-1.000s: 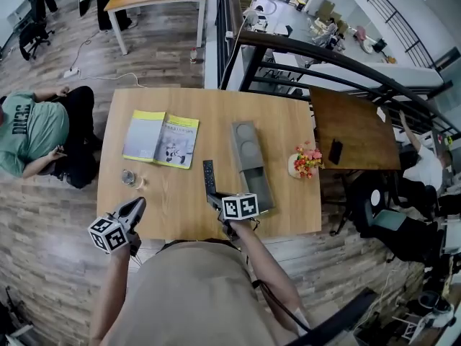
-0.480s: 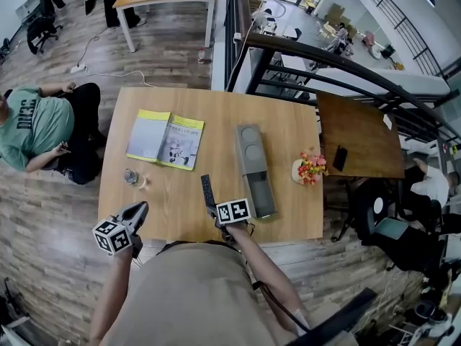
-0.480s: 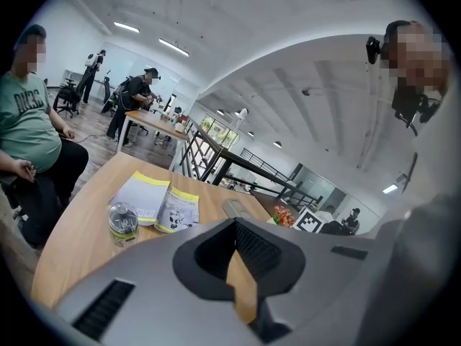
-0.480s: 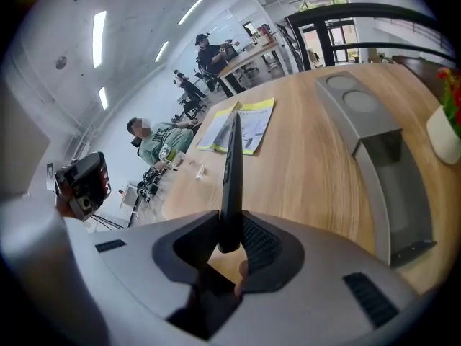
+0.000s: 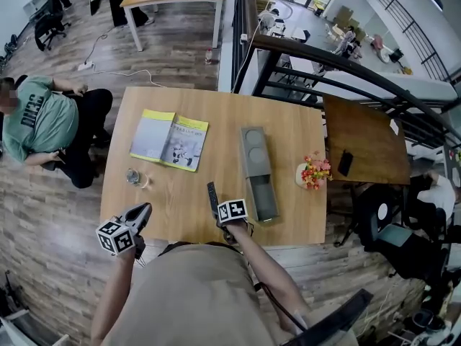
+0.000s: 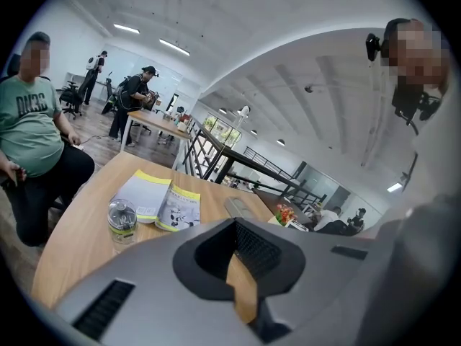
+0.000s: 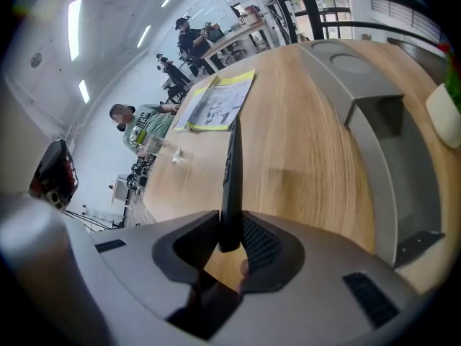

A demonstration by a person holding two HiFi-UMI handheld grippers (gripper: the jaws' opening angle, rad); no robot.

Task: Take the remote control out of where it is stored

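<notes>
One long grey box lay on the tabletop, its length running away from the person. Its far half was covered by a lid with two round recesses. Its near half was an open compartment, and the right gripper view showed only a bare grey floor inside it. Right of the box stood a white pot holding red and pink flowers. Well to the left, a small clear bottle with a yellow-green label stood upright near an open booklet; what was in the bottle I could not tell.

The remote was outside the box, just beside its left wall and roughly parallel to it. It was black and slim, with its long axis pointing away from the person toward the far side of the tabletop, and it was turned on its narrow edge. The right hand-held gripper had its jaws drawn narrow, pinching the remote's near end between the ribbed pads. Whether the far tip touched the wood I could not tell.

The left hand-held gripper hung over the near-left edge of the tabletop, well apart from the box. Its jaw tips were together with nothing between them.
</notes>
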